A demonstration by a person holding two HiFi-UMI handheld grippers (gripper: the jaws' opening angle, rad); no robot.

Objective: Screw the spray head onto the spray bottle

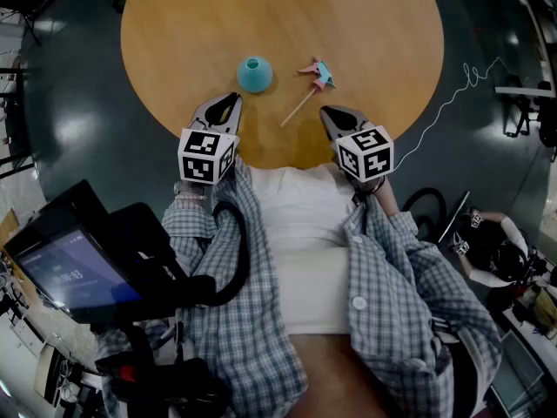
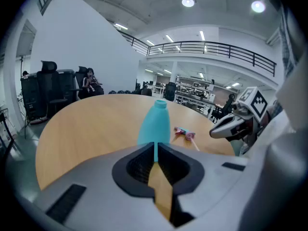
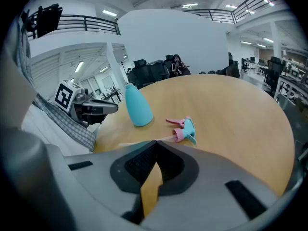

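A teal spray bottle (image 1: 254, 74) stands upright and uncapped on the round wooden table (image 1: 174, 24); the same bottle (image 2: 156, 123) rises straight ahead of the left jaws and shows as the bottle (image 3: 137, 106) at left of the right gripper view. The pink-and-teal spray head (image 1: 318, 74) lies on its side to the bottle's right, its thin dip tube pointing toward me; the spray head (image 3: 185, 128) lies just beyond the right jaws. My left gripper (image 1: 231, 98) and right gripper (image 1: 326, 111) hover at the table's near edge, both shut and holding nothing.
The table's near edge (image 1: 287, 165) runs just under both grippers, against the person's white shirt. A white cable (image 1: 448, 103) trails on the dark floor at right. Office chairs (image 2: 50, 88) and a seated person (image 2: 91, 83) are far behind the table.
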